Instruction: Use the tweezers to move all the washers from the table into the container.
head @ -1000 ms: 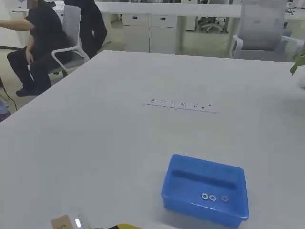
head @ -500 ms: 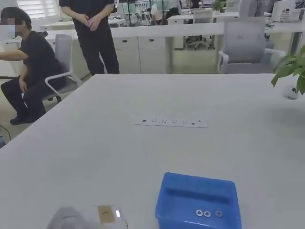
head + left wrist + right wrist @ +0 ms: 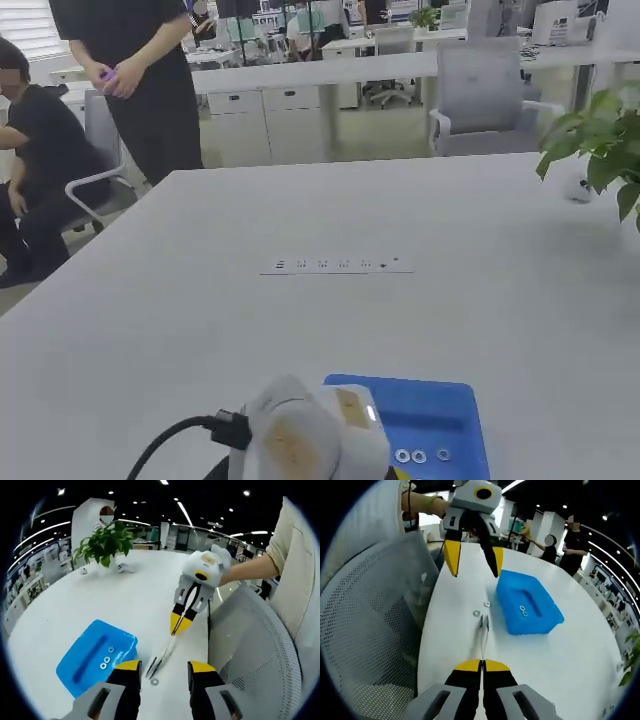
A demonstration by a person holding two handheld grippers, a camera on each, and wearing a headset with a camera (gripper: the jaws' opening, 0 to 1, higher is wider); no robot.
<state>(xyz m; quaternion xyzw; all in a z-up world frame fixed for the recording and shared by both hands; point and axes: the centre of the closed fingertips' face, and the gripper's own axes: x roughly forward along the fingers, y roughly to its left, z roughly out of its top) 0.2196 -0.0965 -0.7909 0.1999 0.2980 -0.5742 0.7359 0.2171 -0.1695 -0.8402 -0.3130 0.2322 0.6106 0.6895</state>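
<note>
Potted plant [image 3: 596, 142], mesh chair [image 3: 370, 620], seated person [image 3: 48, 152].

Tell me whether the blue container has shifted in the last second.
No. The blue container keeps its offset from the marking strip; only the camera tilted.

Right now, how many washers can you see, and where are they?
5. Three washers sit in a row inside the blue container. Two more lie on the table by the tweezers' tips, one and another. Others may be hidden.
</note>
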